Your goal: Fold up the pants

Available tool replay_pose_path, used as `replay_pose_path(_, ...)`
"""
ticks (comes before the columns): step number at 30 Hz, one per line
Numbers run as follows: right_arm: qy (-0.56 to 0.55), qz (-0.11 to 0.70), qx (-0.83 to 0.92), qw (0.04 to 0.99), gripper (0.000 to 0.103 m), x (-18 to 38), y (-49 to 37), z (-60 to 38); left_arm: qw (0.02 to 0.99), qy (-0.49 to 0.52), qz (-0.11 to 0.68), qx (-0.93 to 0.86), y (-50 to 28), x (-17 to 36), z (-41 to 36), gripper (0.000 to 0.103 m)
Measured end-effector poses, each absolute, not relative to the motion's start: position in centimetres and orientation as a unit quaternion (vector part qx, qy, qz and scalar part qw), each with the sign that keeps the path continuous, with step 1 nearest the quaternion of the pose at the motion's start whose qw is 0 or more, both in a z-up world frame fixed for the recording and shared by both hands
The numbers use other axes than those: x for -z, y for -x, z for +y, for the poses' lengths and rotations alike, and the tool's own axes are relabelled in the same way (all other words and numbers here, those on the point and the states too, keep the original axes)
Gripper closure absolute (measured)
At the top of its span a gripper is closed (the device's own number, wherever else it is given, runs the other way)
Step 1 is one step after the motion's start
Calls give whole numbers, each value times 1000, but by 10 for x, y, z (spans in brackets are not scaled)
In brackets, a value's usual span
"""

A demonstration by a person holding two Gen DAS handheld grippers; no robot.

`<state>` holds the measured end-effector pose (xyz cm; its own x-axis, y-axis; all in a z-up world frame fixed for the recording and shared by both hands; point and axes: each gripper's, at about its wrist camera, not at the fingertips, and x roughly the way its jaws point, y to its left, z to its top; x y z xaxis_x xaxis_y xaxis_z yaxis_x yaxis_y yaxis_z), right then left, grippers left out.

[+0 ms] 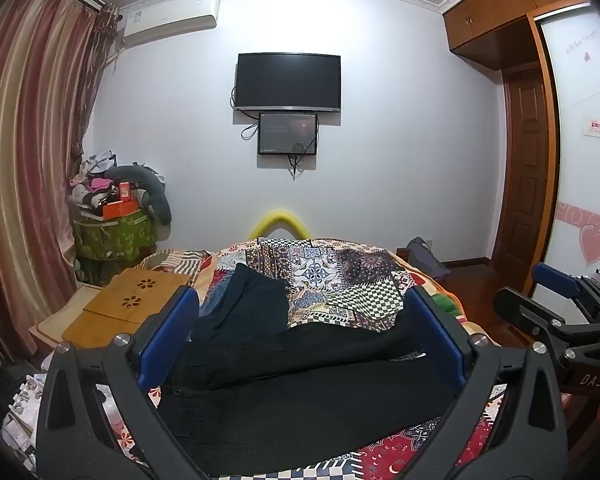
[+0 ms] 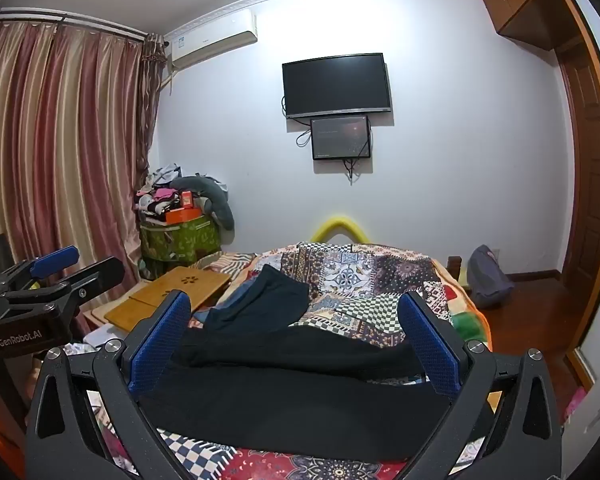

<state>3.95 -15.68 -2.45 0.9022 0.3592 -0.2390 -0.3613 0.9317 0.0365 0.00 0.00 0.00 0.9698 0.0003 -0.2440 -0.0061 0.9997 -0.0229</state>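
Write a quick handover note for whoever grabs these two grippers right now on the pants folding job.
Left gripper: open, empty, above the bed.
Right gripper: open, empty, alongside it.
Black pants: lying across the patterned bedspread just ahead of both grippers, legs stretched sideways, seemingly folded lengthwise.
A second dark garment lies behind them.
Left: grasp the pants and fold them across; nothing is gripped yet.

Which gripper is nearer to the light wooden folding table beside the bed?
Left. The left gripper is on the wooden table's side; the right gripper is beyond it, toward the door.
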Motion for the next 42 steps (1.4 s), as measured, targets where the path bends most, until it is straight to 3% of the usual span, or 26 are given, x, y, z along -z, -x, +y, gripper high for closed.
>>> replay_pose_path(42, 2, 125, -180, 976, 0, 35, -38, -152, 992, 17, 125, -1, 1, 1, -7, 0)
